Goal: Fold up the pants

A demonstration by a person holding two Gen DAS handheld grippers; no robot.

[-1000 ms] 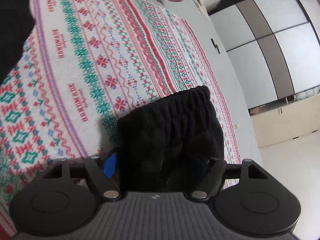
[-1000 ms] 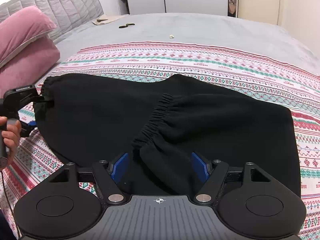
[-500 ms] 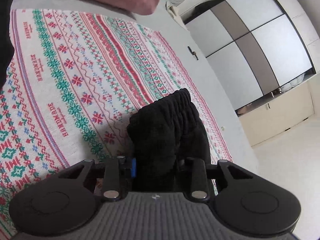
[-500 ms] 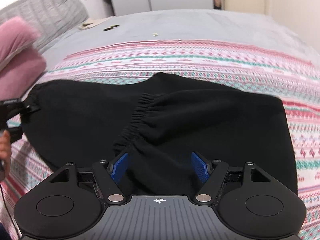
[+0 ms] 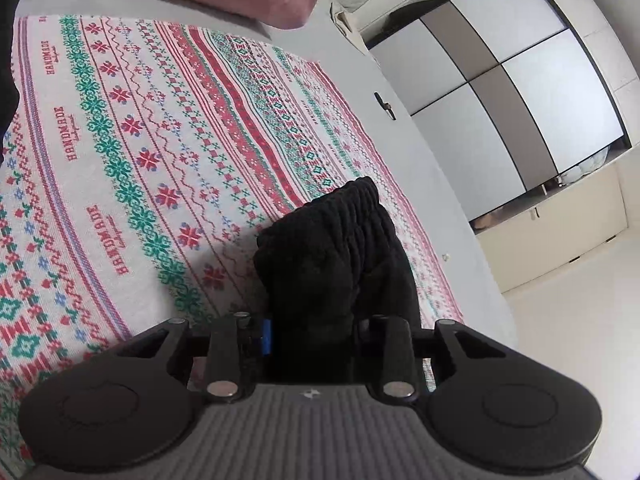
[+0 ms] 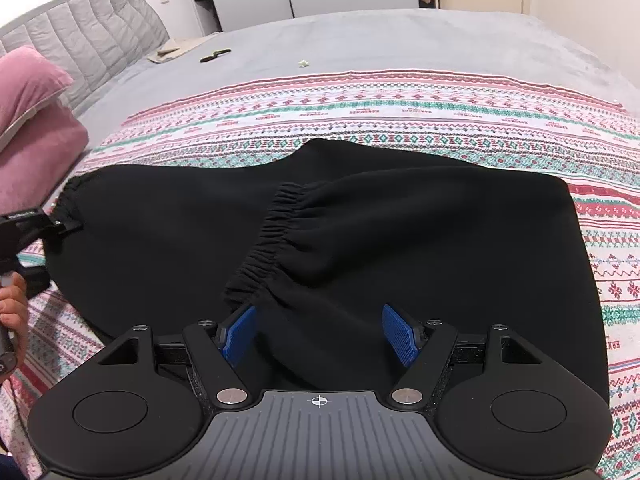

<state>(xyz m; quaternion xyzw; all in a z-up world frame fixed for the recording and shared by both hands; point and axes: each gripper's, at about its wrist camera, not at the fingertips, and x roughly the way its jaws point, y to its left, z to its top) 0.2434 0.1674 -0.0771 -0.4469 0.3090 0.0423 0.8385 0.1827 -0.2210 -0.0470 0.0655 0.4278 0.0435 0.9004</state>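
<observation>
Black pants [image 6: 400, 248] spread flat on the patterned blanket [image 6: 360, 108], near its middle, already doubled over once: one gathered cuff [image 6: 264, 248] lying on top of the fabric midway along, second gathered cuff [image 6: 70, 196] at the end toward the pink pillow [image 6: 32, 128]. Folding partly done, judging from that overlap; at least one more fold left, plus smoothing.

Long axis parallel to the blanket's stripes, from the pillow side across to the squared-off fold at the opposite end. Pointing toward the pillow with the outer cuff.

Left gripper [image 5: 312, 336] clamped on that pillow-side cuff [image 5: 332, 256], fabric bunched tight between the fingers and lifted slightly off the blanket. Right gripper [image 6: 320, 336] with blue pads [image 6: 400, 336] standing apart, straddling the fabric just behind the upper cuff, not pressing it. A hand [image 6: 12, 312] visible at the blanket's pillow-side edge, holding the left tool's handle.

Next step, likely: carrying the gripped end over toward the fold.
</observation>
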